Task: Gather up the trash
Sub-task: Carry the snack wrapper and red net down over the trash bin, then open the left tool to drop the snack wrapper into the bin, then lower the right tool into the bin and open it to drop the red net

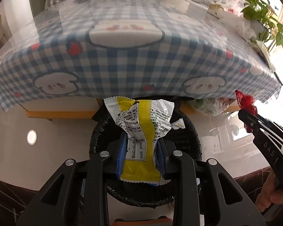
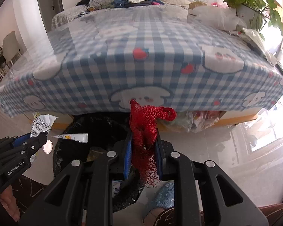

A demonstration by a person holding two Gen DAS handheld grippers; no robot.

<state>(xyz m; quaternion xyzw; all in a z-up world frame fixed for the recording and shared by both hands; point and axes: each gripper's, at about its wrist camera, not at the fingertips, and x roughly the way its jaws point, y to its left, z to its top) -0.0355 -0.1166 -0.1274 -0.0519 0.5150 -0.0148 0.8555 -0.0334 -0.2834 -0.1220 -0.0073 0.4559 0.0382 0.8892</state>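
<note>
My left gripper (image 1: 141, 139) is shut on a crumpled yellow and white snack wrapper (image 1: 139, 113), which stands up between the blue pads. It hangs over a round trash bin with a black liner (image 1: 192, 131) on the floor, just in front of the table edge. To the right, my right gripper (image 1: 245, 113) holds a red mesh net (image 1: 246, 101). In the right wrist view the right gripper (image 2: 143, 141) is shut on the red mesh net (image 2: 143, 124) above the bin (image 2: 103, 124). The left gripper (image 2: 41, 133) and its wrapper (image 2: 42, 123) show at the left.
A table with a blue checked cloth (image 1: 122, 66) overhangs the far side of the bin. A small white packet (image 2: 73, 137) lies at the bin's mouth. Plastic bags (image 2: 194, 120) sit under the table. A potted plant (image 2: 254, 0) stands at the table's back right. A blue slipper (image 2: 164, 194) is near the bin.
</note>
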